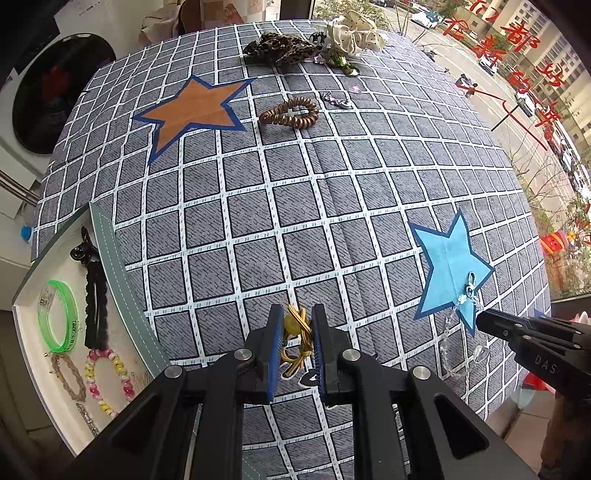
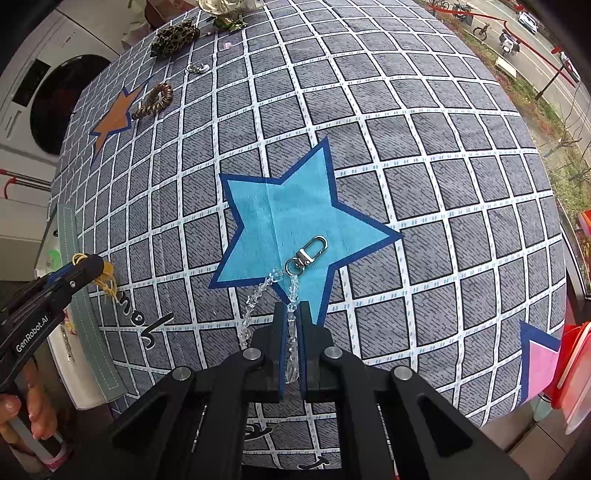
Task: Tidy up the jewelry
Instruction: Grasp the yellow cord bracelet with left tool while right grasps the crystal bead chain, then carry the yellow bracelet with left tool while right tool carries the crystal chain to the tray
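Note:
In the left wrist view my left gripper [image 1: 295,314] is shut on a golden elastic hair tie [image 1: 297,332] with a yellow bead, held just above the checked tablecloth. To its left lies an open jewelry tray [image 1: 122,280] holding a green bracelet [image 1: 59,317], a black hair clip [image 1: 96,302] and beaded bracelets. In the right wrist view my right gripper [image 2: 292,306] is shut on a clear crystal bead chain [image 2: 255,299]. The chain's silver clasp [image 2: 312,251] rests on a light blue star patch [image 2: 280,221]. The left gripper [image 2: 98,264] also shows there, at the left edge.
At the far side of the table lie a brown spiral hair tie [image 1: 290,114], a leopard scrunchie [image 1: 280,48], a white dotted scrunchie [image 1: 354,33] and a small silver piece [image 1: 334,99]. An orange star patch [image 1: 195,110] marks the far left. A red container [image 2: 576,365] stands off the right edge.

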The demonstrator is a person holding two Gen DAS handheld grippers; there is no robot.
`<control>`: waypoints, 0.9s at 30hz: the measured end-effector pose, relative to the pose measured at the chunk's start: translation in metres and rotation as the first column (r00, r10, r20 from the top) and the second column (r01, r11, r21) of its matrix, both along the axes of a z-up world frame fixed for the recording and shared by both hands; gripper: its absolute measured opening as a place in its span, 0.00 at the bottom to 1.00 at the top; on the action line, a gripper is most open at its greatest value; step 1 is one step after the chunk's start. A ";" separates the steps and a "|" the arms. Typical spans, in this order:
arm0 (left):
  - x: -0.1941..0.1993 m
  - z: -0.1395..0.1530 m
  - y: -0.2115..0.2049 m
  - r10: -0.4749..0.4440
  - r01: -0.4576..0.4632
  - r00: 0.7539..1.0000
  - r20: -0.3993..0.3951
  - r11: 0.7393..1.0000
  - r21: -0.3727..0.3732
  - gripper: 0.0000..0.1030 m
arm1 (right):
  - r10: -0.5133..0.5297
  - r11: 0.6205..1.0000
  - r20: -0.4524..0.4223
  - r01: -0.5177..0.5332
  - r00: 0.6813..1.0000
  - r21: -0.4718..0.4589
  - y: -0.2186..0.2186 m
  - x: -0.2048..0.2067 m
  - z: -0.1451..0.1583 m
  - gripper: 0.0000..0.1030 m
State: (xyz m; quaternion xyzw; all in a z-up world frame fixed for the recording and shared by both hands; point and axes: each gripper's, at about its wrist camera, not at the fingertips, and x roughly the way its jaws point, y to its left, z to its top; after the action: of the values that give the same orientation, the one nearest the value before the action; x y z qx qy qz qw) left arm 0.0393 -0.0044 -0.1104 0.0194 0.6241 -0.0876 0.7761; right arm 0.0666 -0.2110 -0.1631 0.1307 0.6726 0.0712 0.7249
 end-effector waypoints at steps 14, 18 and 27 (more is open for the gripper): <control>-0.040 0.026 0.020 0.023 -0.023 1.000 0.006 1.000 -0.007 0.22 | -0.013 0.999 0.022 0.012 1.000 0.039 -0.044 -0.036 0.033 0.05; -0.036 0.032 0.030 0.046 -0.046 0.999 0.018 0.999 -0.011 0.22 | -0.007 0.999 0.043 0.005 0.999 0.045 -0.028 -0.043 0.041 0.05; -0.023 0.033 0.057 0.118 -0.117 0.992 0.043 0.993 -0.014 0.22 | 0.051 0.997 0.097 -0.057 0.994 0.060 0.015 -0.023 0.065 0.05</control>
State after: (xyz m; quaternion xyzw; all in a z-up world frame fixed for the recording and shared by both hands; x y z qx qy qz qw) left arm 0.0167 0.0528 -0.0773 -0.0199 0.6066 -0.0449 0.7935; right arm 0.0435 -0.1965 -0.0981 0.1315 0.6379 0.1179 0.7496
